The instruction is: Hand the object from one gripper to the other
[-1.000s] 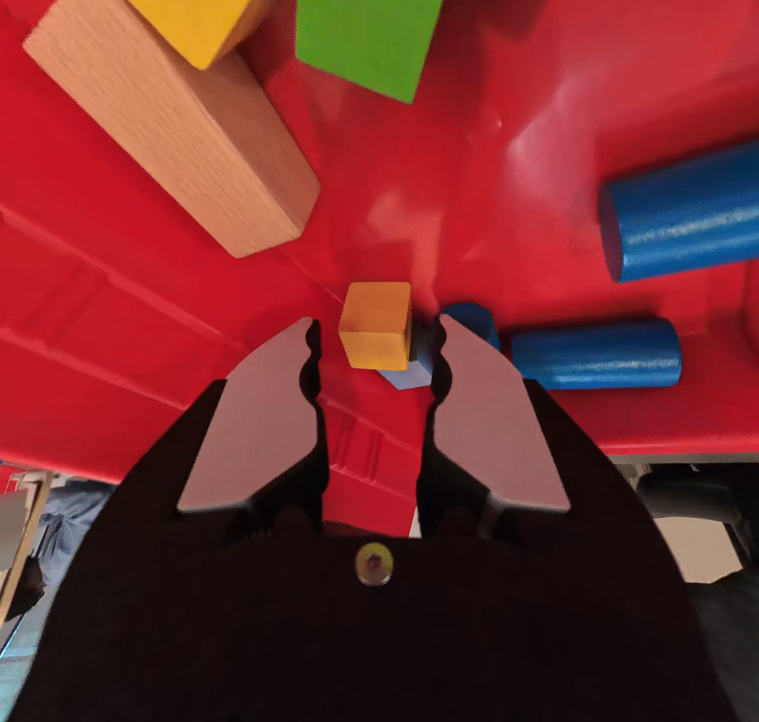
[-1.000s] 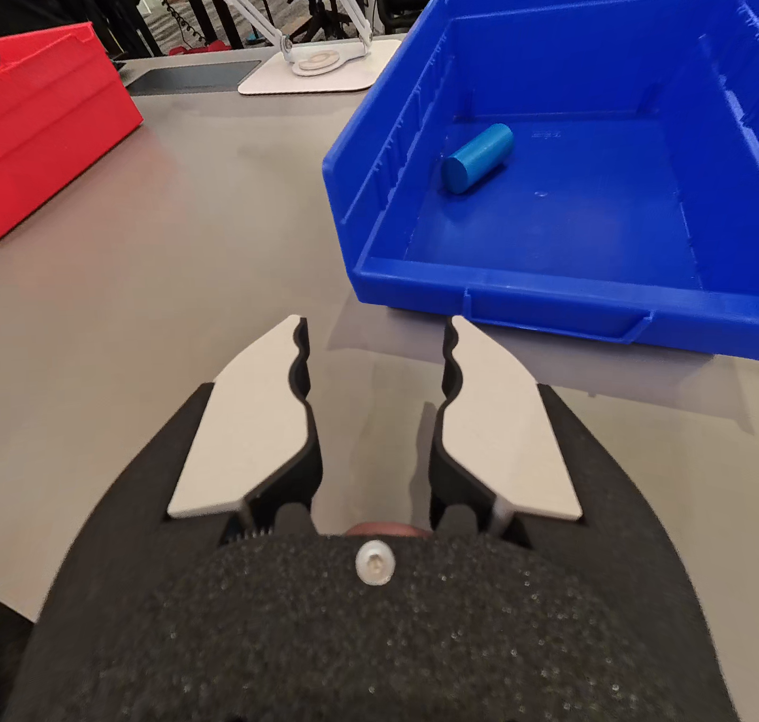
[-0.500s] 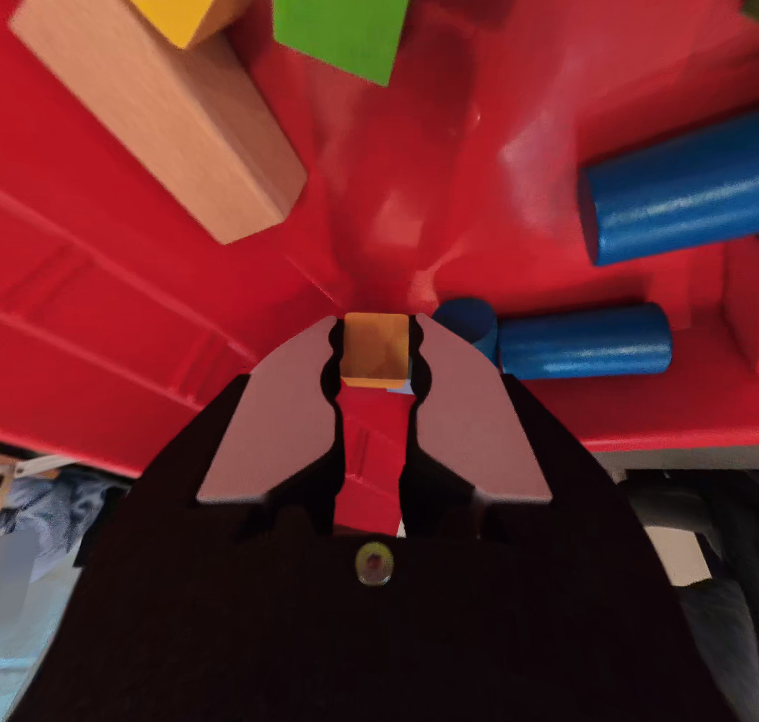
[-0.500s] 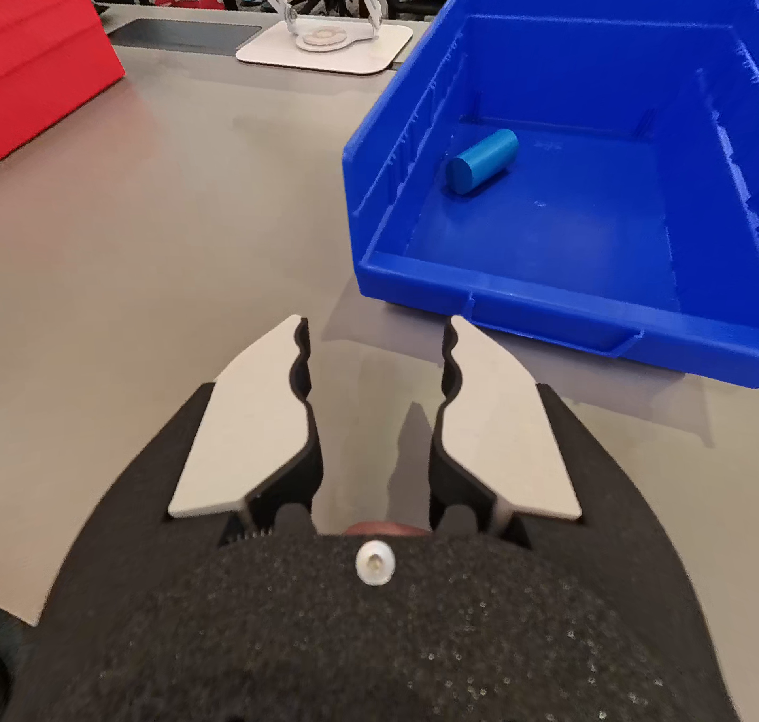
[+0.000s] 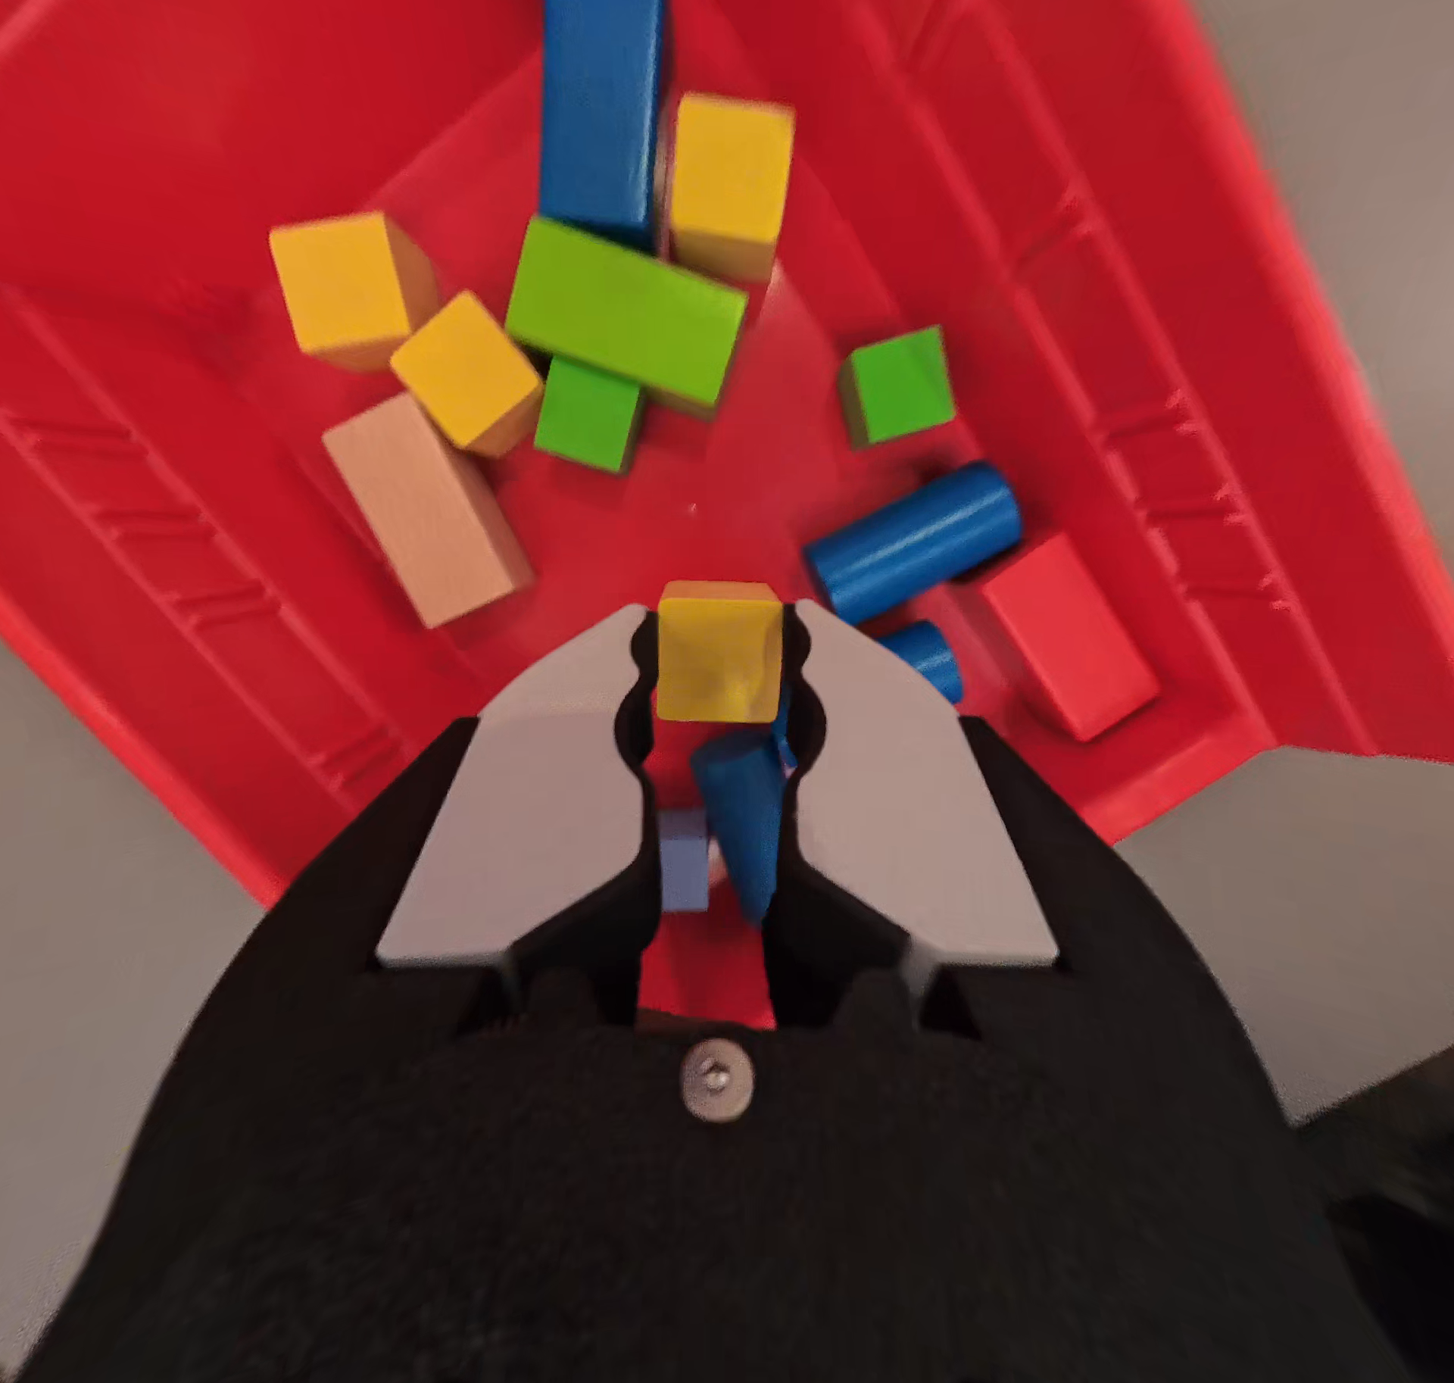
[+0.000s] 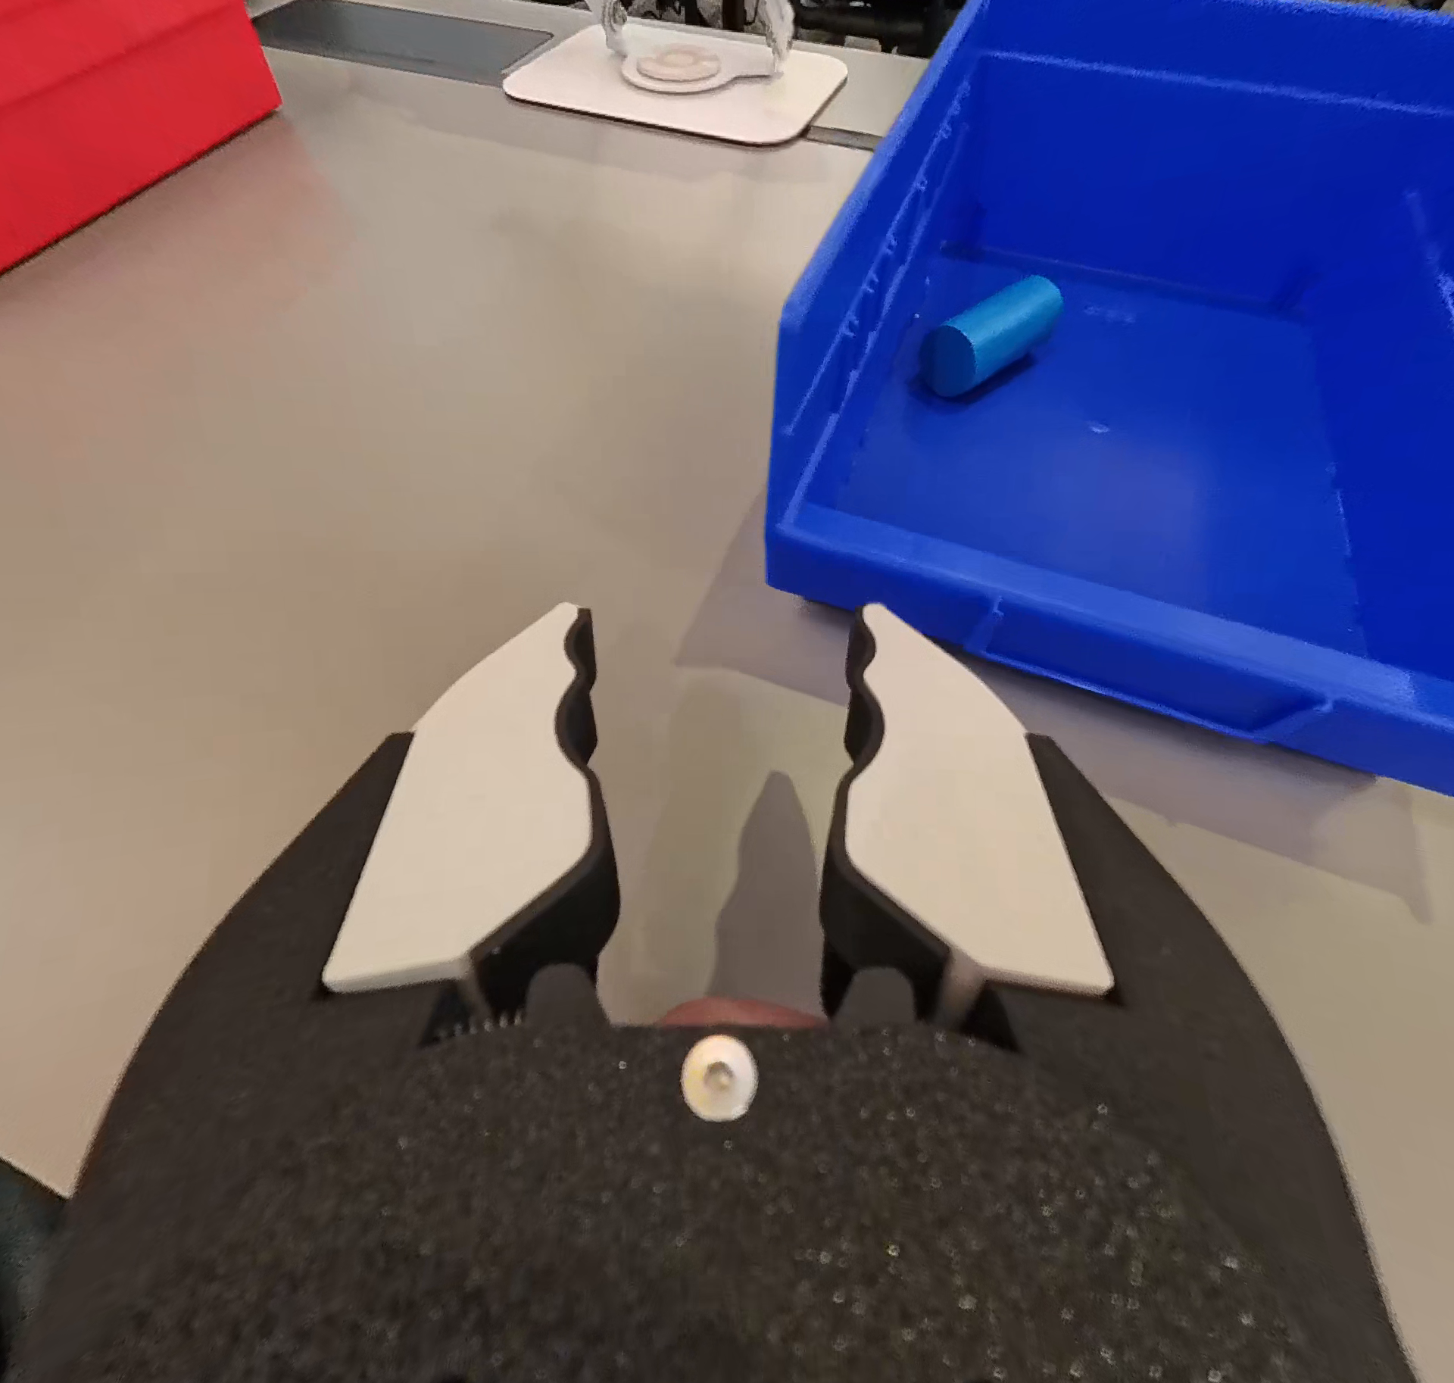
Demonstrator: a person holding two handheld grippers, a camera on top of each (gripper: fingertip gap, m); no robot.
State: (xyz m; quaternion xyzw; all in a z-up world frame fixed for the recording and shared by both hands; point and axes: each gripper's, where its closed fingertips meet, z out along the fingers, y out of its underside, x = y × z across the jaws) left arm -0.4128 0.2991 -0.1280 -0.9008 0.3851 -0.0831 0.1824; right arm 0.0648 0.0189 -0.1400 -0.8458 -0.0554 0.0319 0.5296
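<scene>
In the left wrist view my left gripper (image 5: pixel 720 621) is shut on a small yellow cube (image 5: pixel 720 653) and holds it high above the red bin (image 5: pixel 197 519). The bin holds several wooden blocks: yellow cubes, green blocks, a long blue block (image 5: pixel 602 78), a plain wood block (image 5: pixel 425 507), blue cylinders (image 5: pixel 913 539) and a red block (image 5: pixel 1066 637). In the right wrist view my right gripper (image 6: pixel 720 621) is open and empty above the grey table (image 6: pixel 393 401), left of and in front of the blue bin (image 6: pixel 1101 621).
A blue cylinder (image 6: pixel 991 334) lies in the blue bin. The red bin's side (image 6: pixel 118 86) shows at the far left of the right wrist view. A white stand base (image 6: pixel 677 82) sits at the table's back edge.
My left gripper closed on the yellow cube and lifted it well above the red bin. My right gripper stayed open and shifted left, so the blue bin sits farther right in its view.
</scene>
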